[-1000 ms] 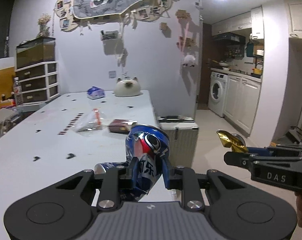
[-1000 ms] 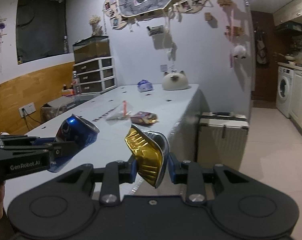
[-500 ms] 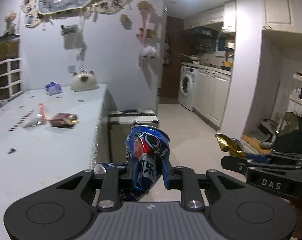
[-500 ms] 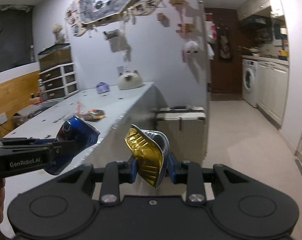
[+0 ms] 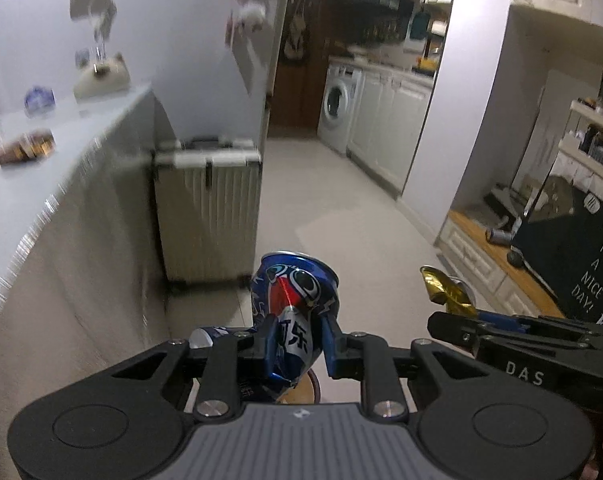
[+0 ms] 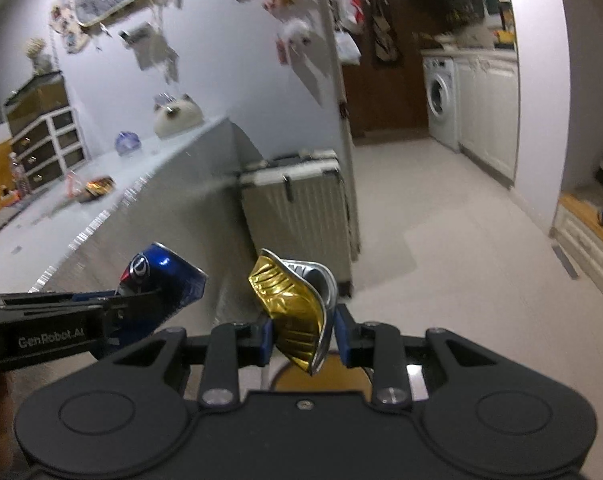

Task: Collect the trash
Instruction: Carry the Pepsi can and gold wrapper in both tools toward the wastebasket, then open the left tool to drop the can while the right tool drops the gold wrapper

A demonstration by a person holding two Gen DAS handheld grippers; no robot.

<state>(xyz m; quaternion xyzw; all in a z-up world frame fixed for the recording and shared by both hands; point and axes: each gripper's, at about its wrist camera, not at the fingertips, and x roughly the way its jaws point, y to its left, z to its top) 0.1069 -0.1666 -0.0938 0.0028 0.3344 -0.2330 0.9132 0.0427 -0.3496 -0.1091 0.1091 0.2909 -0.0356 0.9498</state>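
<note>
Standing beside the worktop (image 5: 41, 200), you have a ribbed suitcase (image 5: 209, 212) ahead on the floor, a washing machine (image 5: 337, 106) beyond. Your left hand-held gripper (image 5: 297, 344) pinches a crushed blue can (image 5: 293, 300), long axis tilted up and away, Chinese characters on its side. Your right hand-held gripper (image 6: 303, 334) pinches a flattened gold can (image 6: 293, 304), standing on edge. A black sign (image 5: 581, 264) reads "HAVE A NICE DAY!".

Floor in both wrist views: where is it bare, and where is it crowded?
Bare: the pale floor between the suitcase and the white cabinets, running back to the washing machine. Crowded: the far tabletop, with wrappers, and the low platform on the right, with its clutter.
</note>
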